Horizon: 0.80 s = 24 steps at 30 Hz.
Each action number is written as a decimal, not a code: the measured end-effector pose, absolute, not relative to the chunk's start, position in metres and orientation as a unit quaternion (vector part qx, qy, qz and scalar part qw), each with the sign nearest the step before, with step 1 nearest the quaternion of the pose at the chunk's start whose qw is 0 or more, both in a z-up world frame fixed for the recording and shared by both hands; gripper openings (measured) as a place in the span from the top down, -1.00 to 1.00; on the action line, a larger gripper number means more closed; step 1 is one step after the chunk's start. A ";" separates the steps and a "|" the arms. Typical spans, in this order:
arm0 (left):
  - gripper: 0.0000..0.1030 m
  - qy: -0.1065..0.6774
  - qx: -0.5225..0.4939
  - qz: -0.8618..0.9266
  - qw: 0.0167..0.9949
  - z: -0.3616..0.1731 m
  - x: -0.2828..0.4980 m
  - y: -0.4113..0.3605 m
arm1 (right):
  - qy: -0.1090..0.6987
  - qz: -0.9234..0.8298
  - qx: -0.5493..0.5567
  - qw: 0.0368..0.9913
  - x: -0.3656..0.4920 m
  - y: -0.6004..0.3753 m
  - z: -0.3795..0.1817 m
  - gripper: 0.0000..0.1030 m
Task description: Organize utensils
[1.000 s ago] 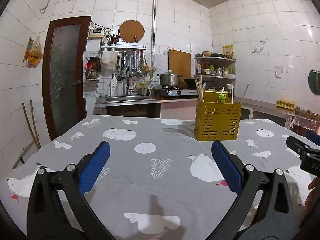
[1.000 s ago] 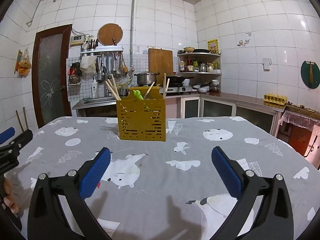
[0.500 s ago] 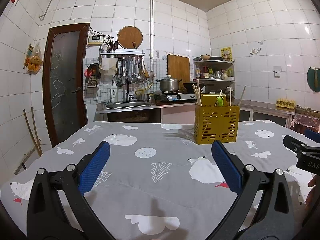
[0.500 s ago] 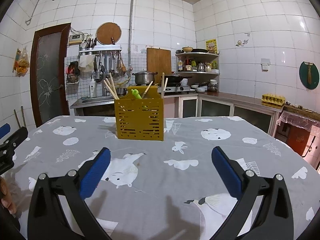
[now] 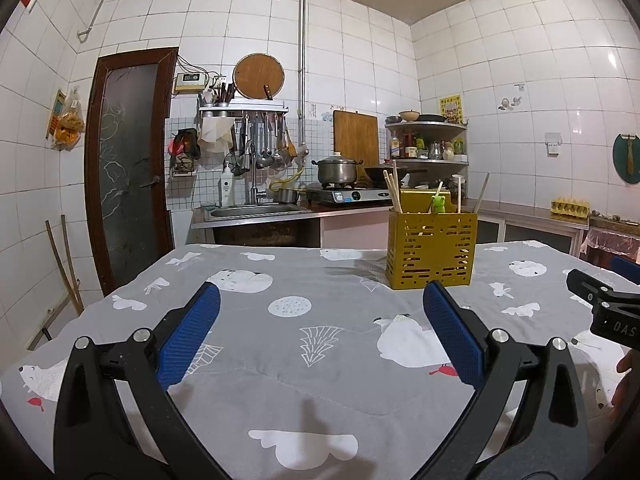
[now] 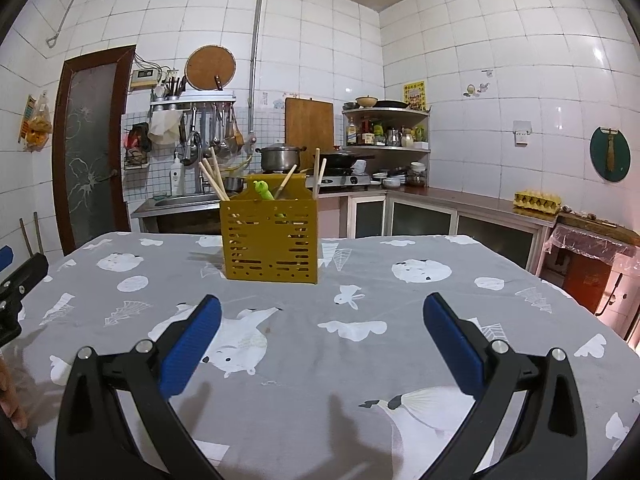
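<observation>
A yellow slotted utensil holder (image 5: 431, 252) (image 6: 271, 239) stands upright on the table, far from both grippers. Wooden chopsticks (image 5: 392, 191) (image 6: 213, 178) and a green frog-topped utensil (image 5: 438, 202) (image 6: 262, 190) stick out of its top. My left gripper (image 5: 322, 304) hovers open over the grey cloth, with nothing between its blue pads. My right gripper (image 6: 322, 306) is also open and holds nothing. The right gripper's black body (image 5: 604, 304) shows at the right edge of the left wrist view, and the left gripper's body (image 6: 18, 284) at the left edge of the right wrist view.
A grey tablecloth (image 5: 320, 344) (image 6: 360, 344) with white animal prints covers the table. Behind it are a sink (image 5: 252, 212), a stove with a steel pot (image 5: 337, 170), hanging ladles and a corner shelf (image 6: 386, 128). A dark door (image 5: 128, 160) stands at the left.
Both cameras tilted up and drew back slightly, so the holder sits a little higher and smaller in view. Both grippers stayed open.
</observation>
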<state>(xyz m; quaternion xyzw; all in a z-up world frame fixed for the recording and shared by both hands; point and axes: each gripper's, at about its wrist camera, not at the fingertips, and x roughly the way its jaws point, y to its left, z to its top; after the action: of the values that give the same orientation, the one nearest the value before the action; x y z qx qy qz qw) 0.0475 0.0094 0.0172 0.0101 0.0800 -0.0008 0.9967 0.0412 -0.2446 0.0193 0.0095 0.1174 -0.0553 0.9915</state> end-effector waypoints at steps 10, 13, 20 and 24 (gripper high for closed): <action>-0.91 0.081 0.007 -0.001 0.997 0.018 0.047 0.010 | 0.117 -0.057 0.001 0.992 0.040 -0.242 0.020 -0.92; -0.91 0.080 0.009 -0.001 0.997 0.018 0.047 0.011 | 0.116 -0.058 0.000 0.992 0.040 -0.241 0.020 -0.92; -0.91 0.080 0.008 -0.001 0.997 0.018 0.047 0.010 | 0.116 -0.058 0.000 0.992 0.040 -0.242 0.020 -0.92; -0.91 0.080 0.009 -0.001 0.997 0.018 0.047 0.010 | 0.116 -0.058 0.000 0.992 0.040 -0.242 0.020 -0.92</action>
<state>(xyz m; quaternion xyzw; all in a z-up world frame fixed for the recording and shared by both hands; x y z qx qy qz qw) 0.0474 0.0105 0.0180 0.0091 0.0799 -0.0011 0.9968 0.0400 -0.2416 0.0201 0.0005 0.1163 -0.0578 0.9915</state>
